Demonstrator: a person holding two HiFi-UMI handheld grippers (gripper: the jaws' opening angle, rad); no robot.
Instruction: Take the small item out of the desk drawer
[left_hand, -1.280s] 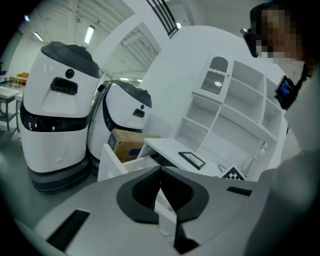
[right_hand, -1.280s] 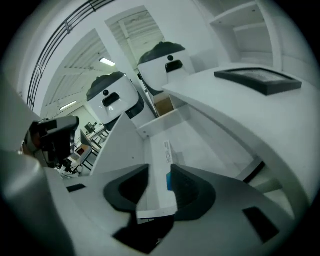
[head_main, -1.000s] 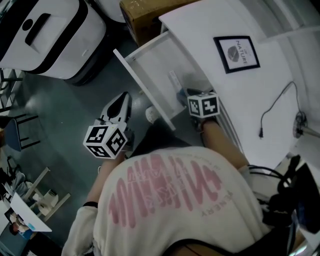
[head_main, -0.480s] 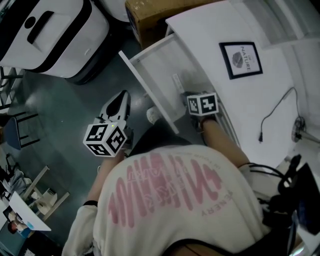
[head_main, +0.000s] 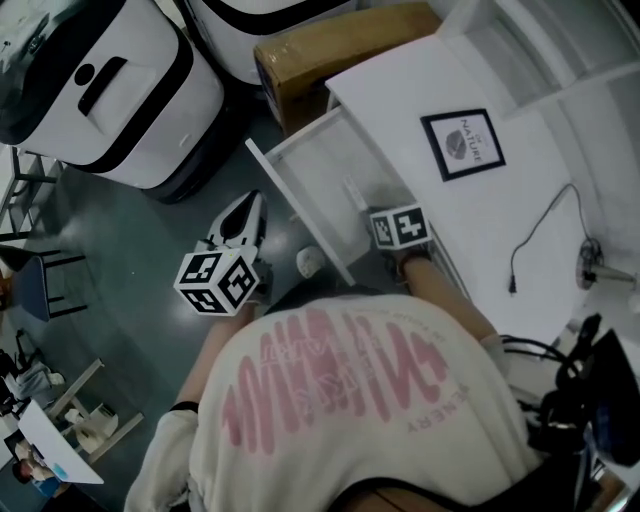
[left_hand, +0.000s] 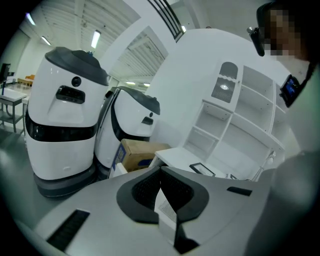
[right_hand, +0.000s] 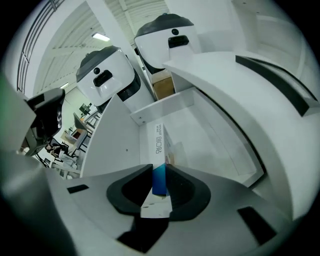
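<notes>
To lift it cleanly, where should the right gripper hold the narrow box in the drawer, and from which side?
Grip the box at its near blue end, across its two long sides, coming along its length from the person's end of the drawer. It is long and slim, so those parallel sides fit the jaws. The right gripper is closing there now, with the box between its jaws.

**Inspector A:** Head view, position?

**Inspector B:** Above the person's shoulders, facing steeply down on the open drawer, the tabletop and the floor, from some way off.

**A:** Left gripper view?

**B:** Low, outside the drawer. It faces roughly level across the room toward the white machines, a cardboard box and the tabletop's edge.

**A:** Right gripper view?

**B:** Inside the drawer, close above its bottom, facing along it to the far wall.

**A:** Overlap?

**B:** The white machines and the cardboard box appear in all three views. The drawer interior appears in the head view and right gripper view only.
</notes>
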